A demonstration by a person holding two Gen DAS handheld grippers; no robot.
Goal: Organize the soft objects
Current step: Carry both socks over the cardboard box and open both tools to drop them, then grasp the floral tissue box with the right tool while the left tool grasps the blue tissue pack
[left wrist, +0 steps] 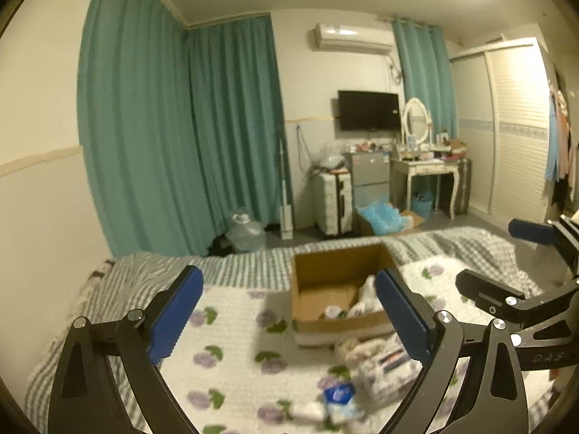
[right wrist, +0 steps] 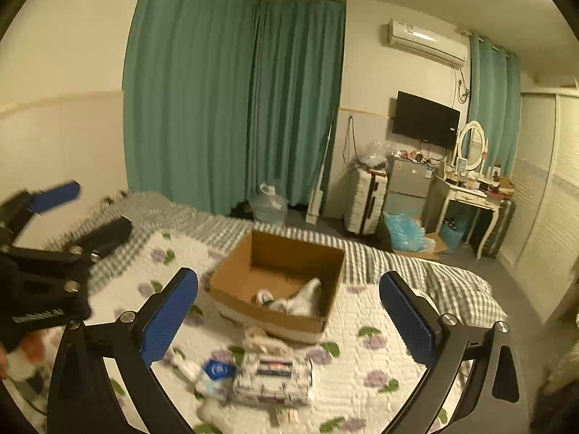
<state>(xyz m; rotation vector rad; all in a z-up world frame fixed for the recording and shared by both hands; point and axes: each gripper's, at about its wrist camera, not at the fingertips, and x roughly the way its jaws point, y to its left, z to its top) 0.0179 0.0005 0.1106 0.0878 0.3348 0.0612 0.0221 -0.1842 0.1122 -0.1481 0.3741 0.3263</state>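
Left wrist view: left gripper (left wrist: 289,311) spread wide and empty above the bed (left wrist: 231,354), cardboard box (left wrist: 340,289) straight ahead with white soft items inside, patterned tissue pack (left wrist: 383,365) and blue-labelled packet (left wrist: 340,398) lying on the quilt just in front of the box; right gripper (left wrist: 506,256) at the right edge, also wide apart. Right wrist view: right gripper (right wrist: 289,314) wide and empty over the same pile, tissue pack (right wrist: 275,376) and blue packet (right wrist: 217,370) just short of the box (right wrist: 275,271), left gripper (right wrist: 90,209) at the left, jaws apart.
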